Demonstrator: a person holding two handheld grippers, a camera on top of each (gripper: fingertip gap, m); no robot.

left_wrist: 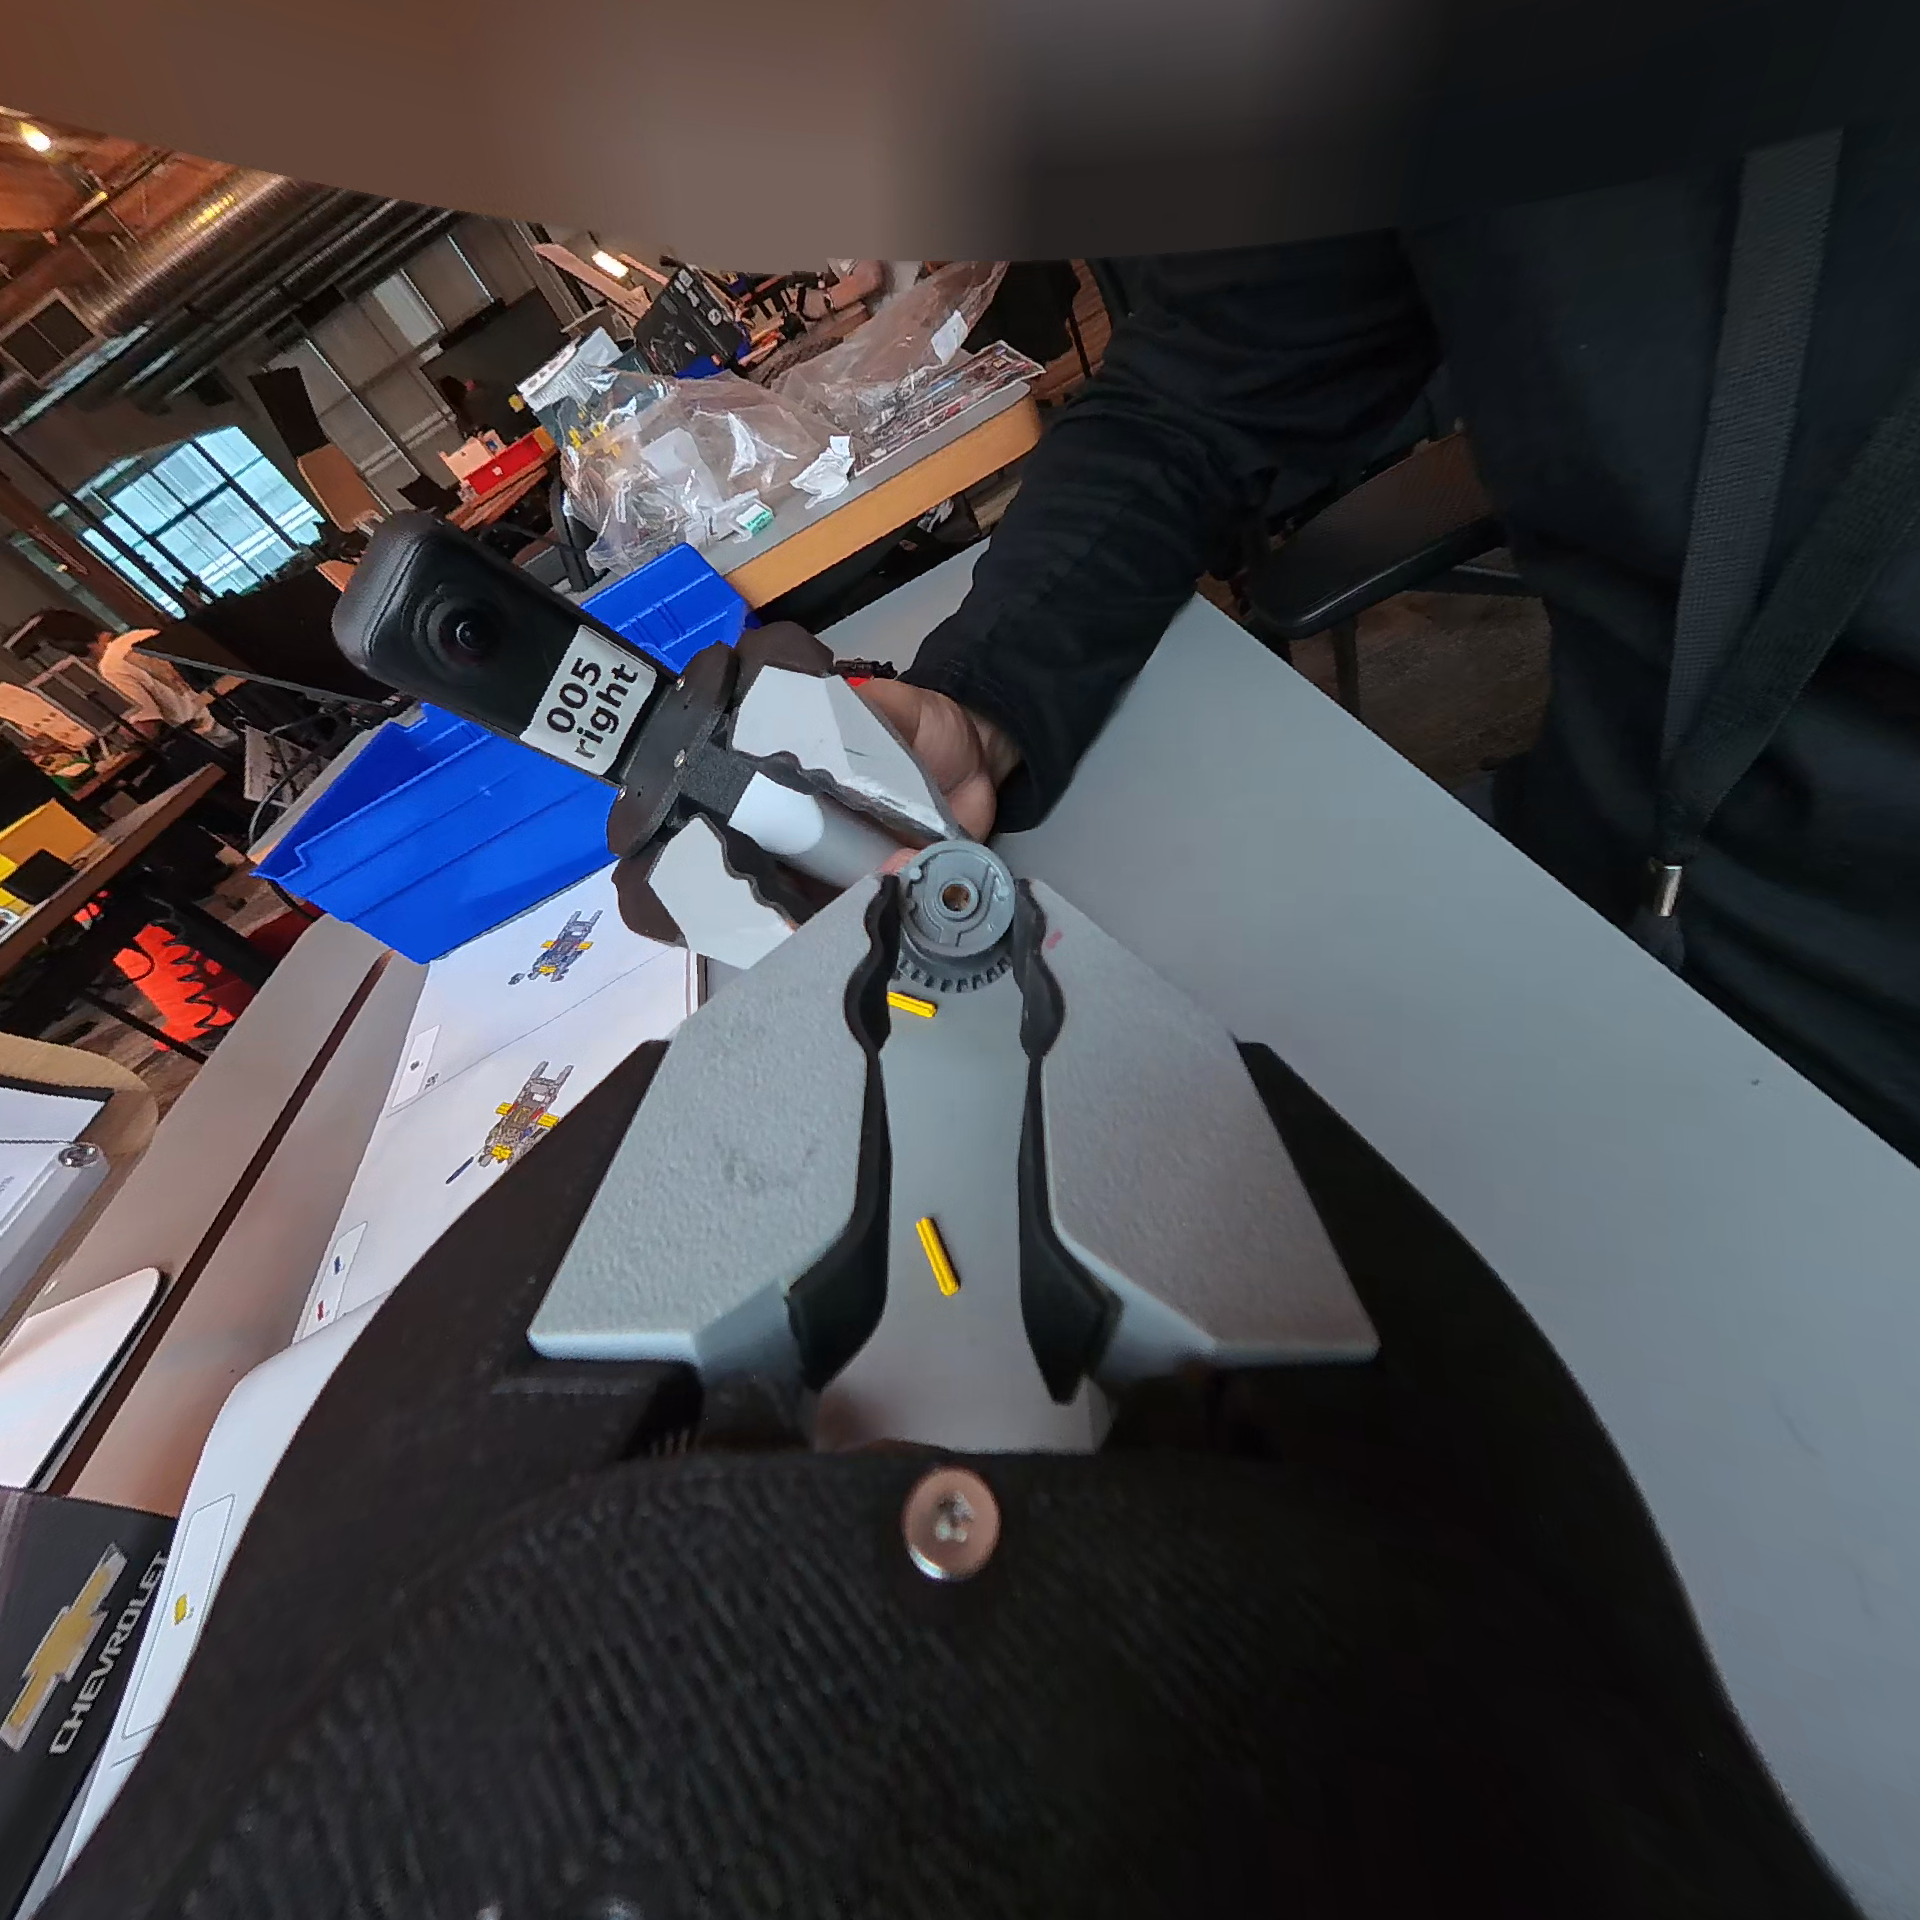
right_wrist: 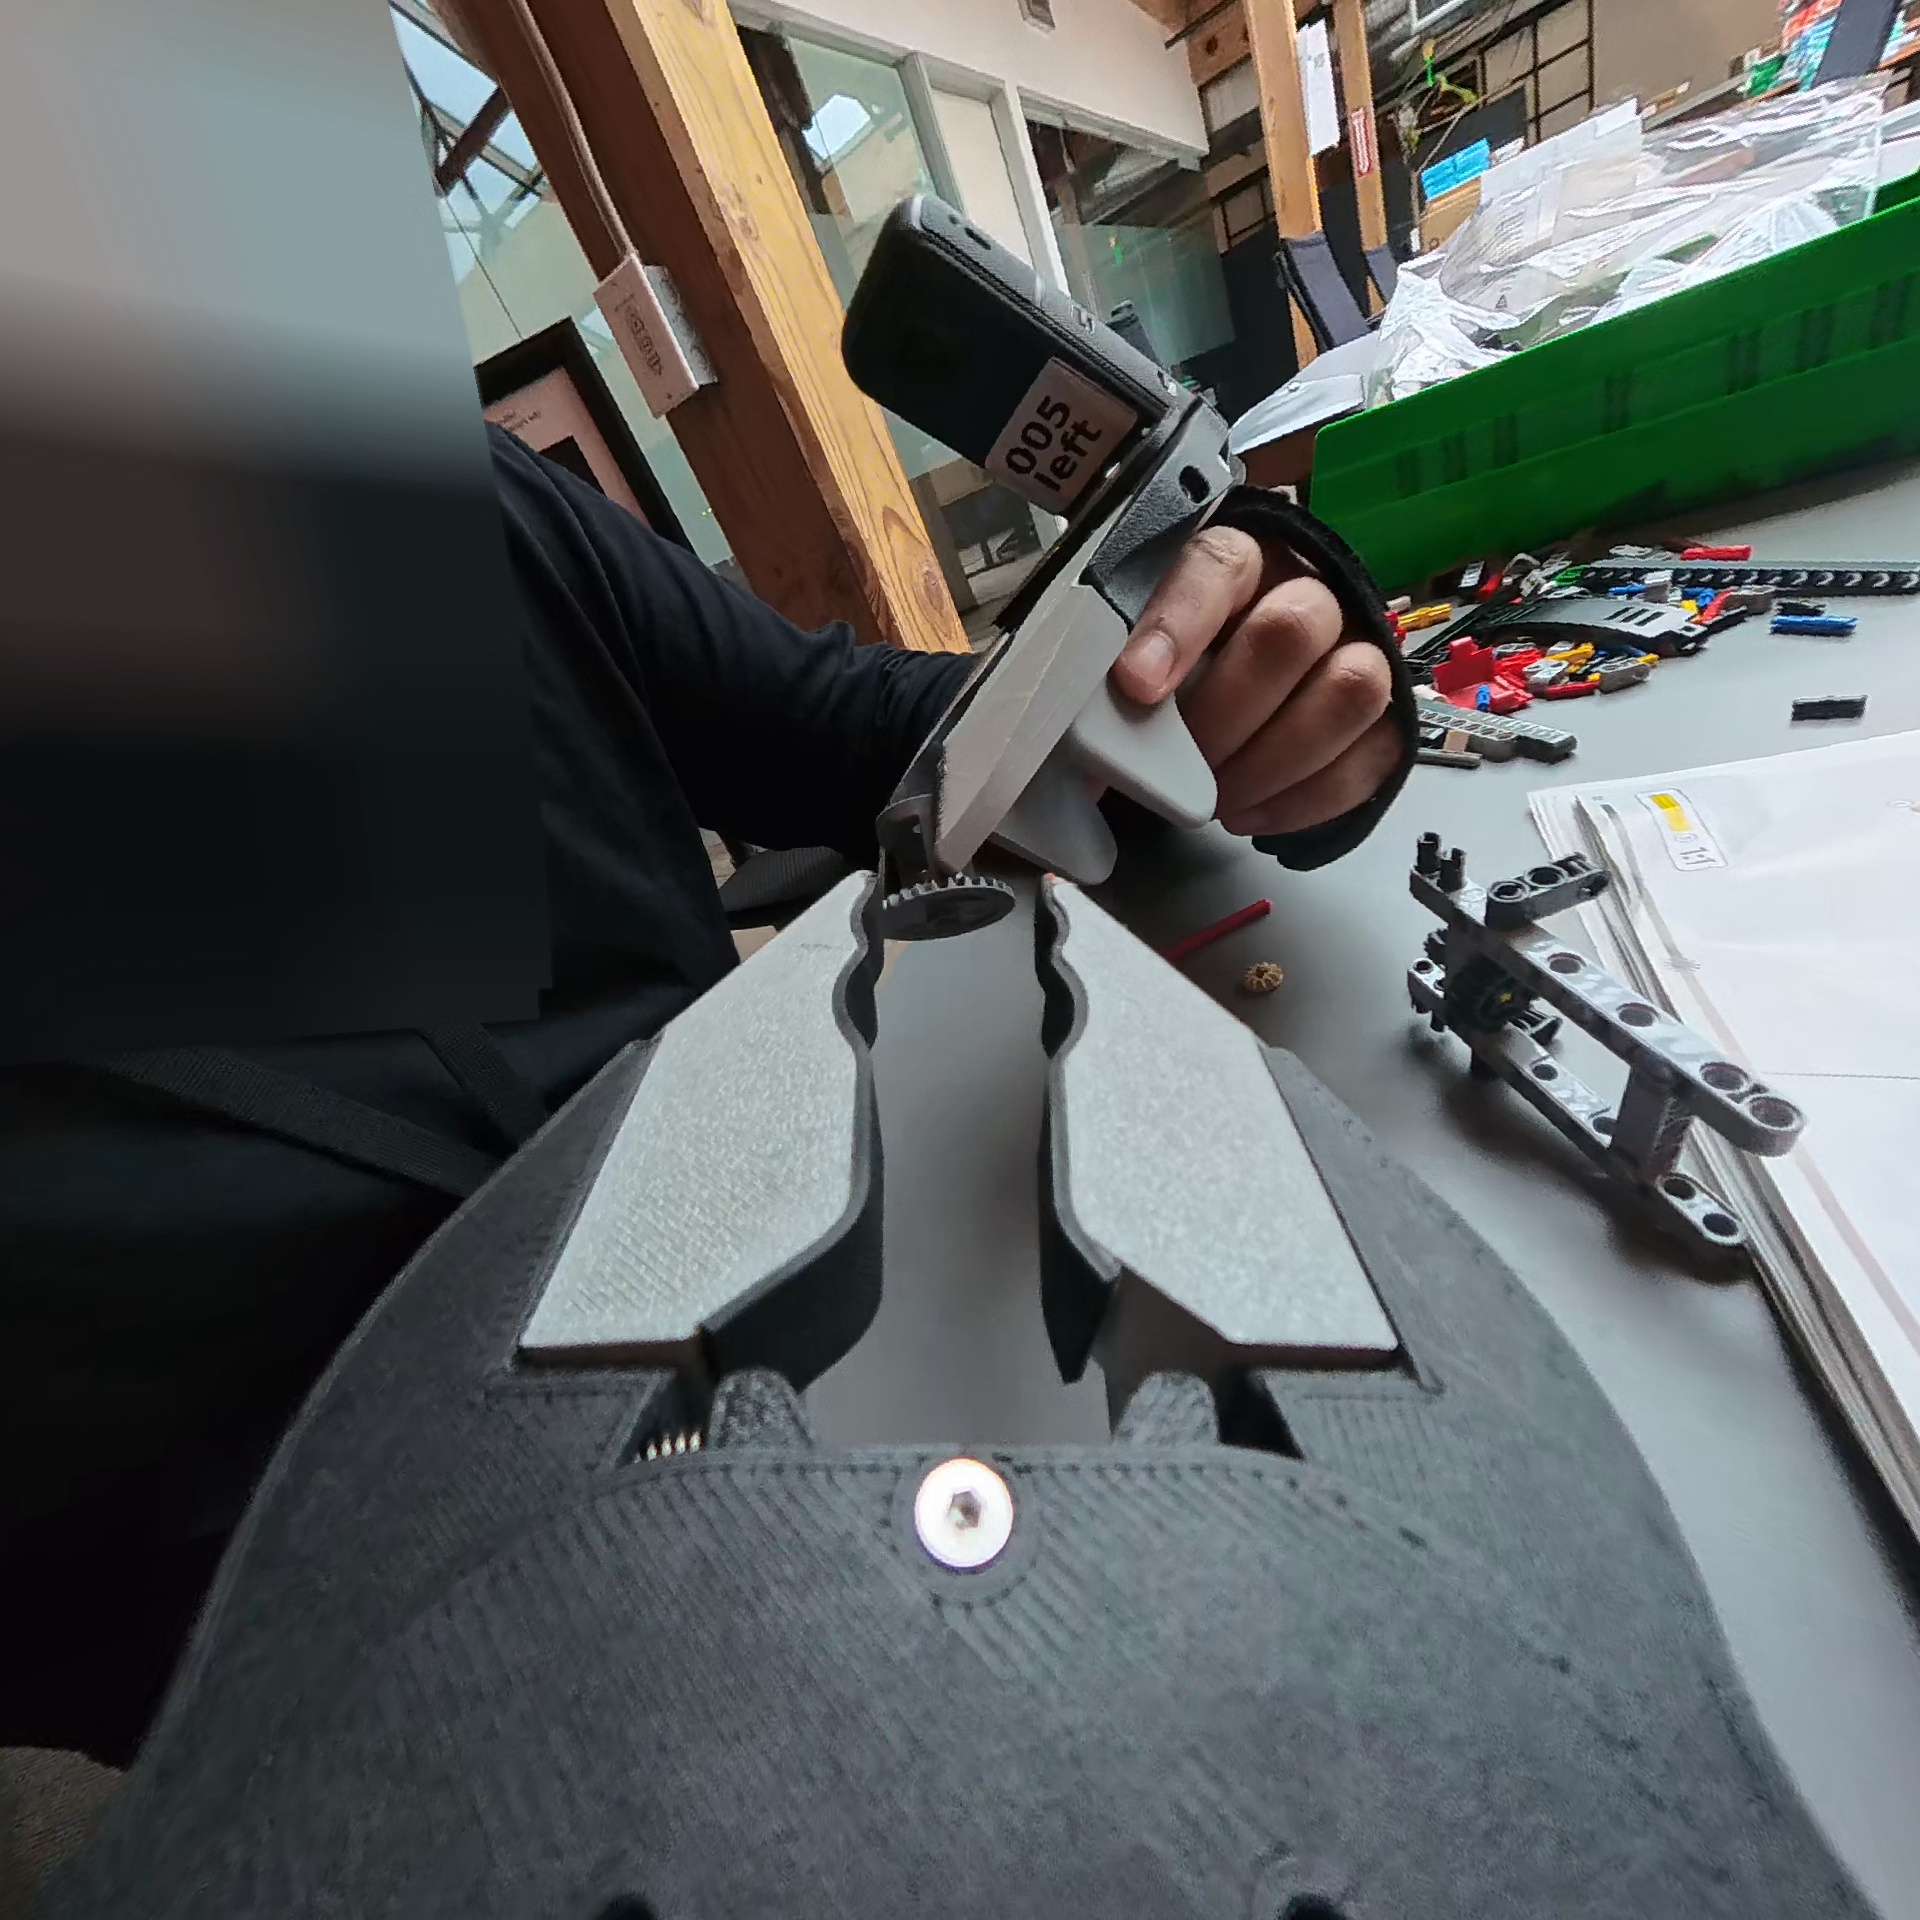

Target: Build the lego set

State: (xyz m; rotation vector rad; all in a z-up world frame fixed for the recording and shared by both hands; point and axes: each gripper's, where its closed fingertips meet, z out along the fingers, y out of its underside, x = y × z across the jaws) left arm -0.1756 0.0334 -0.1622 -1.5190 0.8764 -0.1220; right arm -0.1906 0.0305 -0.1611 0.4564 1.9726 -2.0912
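Observation:
My left gripper (left_wrist: 954,920) is shut on a grey round gear piece (left_wrist: 956,899) and holds it above the grey table (left_wrist: 1351,987). My right gripper (right_wrist: 956,909) is open, its tips on either side of the same gear (right_wrist: 948,906), which sits nearer its left finger. In the right wrist view the left gripper (right_wrist: 914,868) comes down from above onto the gear. Two yellow axles (left_wrist: 937,1255) (left_wrist: 912,1003) lie on the table below the left gripper. A grey beam assembly (right_wrist: 1590,1049) lies on the table to the right.
A red axle (right_wrist: 1221,925) and a small tan gear (right_wrist: 1262,977) lie near the gear. Instruction pages (right_wrist: 1787,935) (left_wrist: 499,1091), a pile of loose pieces (right_wrist: 1558,644), a green bin (right_wrist: 1610,436) and a blue bin (left_wrist: 468,810) stand farther off. The person's torso is close at the table edge. My left and right fingertips are right by each other.

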